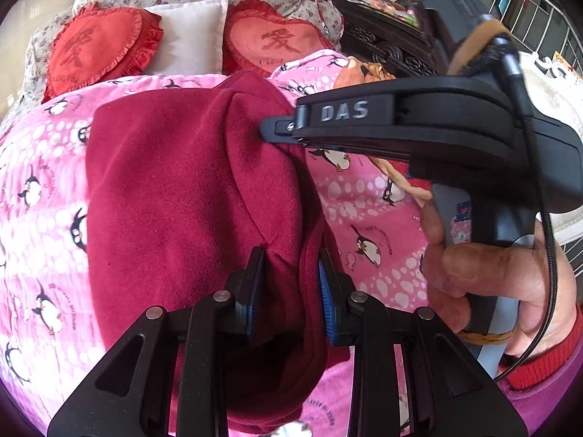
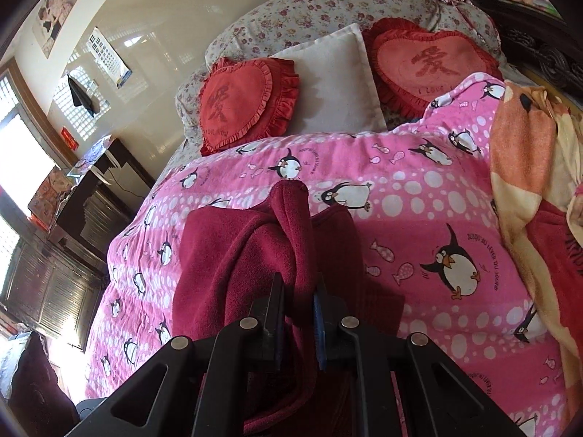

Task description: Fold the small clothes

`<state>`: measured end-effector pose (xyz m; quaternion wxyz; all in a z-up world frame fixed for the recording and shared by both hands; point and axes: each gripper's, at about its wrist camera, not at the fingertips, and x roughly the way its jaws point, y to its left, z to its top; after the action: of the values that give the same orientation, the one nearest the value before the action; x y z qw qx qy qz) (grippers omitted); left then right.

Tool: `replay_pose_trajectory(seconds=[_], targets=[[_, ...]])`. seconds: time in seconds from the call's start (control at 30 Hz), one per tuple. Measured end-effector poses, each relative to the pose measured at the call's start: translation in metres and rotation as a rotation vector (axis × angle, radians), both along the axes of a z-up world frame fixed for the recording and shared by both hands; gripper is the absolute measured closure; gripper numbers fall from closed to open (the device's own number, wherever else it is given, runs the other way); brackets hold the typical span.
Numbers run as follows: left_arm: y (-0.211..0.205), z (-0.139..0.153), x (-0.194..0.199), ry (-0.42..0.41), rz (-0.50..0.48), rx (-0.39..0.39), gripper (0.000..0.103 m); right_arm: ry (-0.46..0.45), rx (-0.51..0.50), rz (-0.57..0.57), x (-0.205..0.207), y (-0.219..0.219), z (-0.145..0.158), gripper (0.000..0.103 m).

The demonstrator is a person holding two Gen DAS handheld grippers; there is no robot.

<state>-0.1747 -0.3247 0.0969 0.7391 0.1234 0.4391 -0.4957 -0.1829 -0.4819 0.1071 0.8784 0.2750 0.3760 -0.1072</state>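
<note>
A dark red fleece garment (image 1: 175, 189) lies on a pink penguin-print bedspread (image 1: 368, 218). My left gripper (image 1: 291, 258) is shut on a bunched fold at the garment's near edge. My right gripper (image 1: 269, 131) reaches in from the right and pinches the garment's right edge higher up. In the right wrist view the right gripper (image 2: 298, 284) is shut on a raised ridge of the same red garment (image 2: 226, 255), which stands up between its fingers above the bedspread (image 2: 419, 196).
Two red heart cushions (image 2: 244, 98) (image 2: 430, 62) and a white pillow (image 2: 339, 80) lean on a floral bolster (image 2: 328, 11) at the bed's head. An orange and cream blanket (image 2: 524, 167) lies on the right. Dark wooden furniture (image 2: 94, 189) stands left.
</note>
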Motion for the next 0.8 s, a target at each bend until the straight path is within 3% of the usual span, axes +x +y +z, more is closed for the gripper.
replay_pose_trajectory(seconds=[0.2, 0.3, 0.37, 0.43, 0.5, 0.67, 0.8], targets=[[-0.01, -0.004, -0.002, -0.001, 0.003, 0.016, 0.076, 0.044, 0.035, -0.021, 0.013, -0.015, -0.028, 0.091], [0.0, 0.008, 0.001, 0.043, 0.002, -0.009, 0.075, 0.032, 0.048, -0.024, 0.014, -0.019, -0.033, 0.091], [0.012, 0.021, -0.001, 0.066, -0.018, -0.034, 0.075, 0.017, 0.063, -0.036, 0.009, -0.02, -0.028, 0.088], [0.027, 0.032, -0.006, 0.04, -0.048, -0.055, 0.062, 0.021, 0.052, -0.055, 0.0, -0.019, -0.021, 0.087], [0.045, 0.039, -0.009, -0.012, -0.054, -0.064, 0.056, 0.016, 0.053, -0.068, -0.011, -0.014, -0.011, 0.087], [0.083, 0.035, -0.003, -0.103, -0.01, -0.021, 0.056, -0.038, 0.022, 0.029, -0.037, 0.019, 0.024, 0.086], [0.098, 0.013, 0.006, -0.081, 0.044, 0.025, 0.056, -0.031, 0.005, 0.132, -0.042, 0.059, 0.03, 0.086]])
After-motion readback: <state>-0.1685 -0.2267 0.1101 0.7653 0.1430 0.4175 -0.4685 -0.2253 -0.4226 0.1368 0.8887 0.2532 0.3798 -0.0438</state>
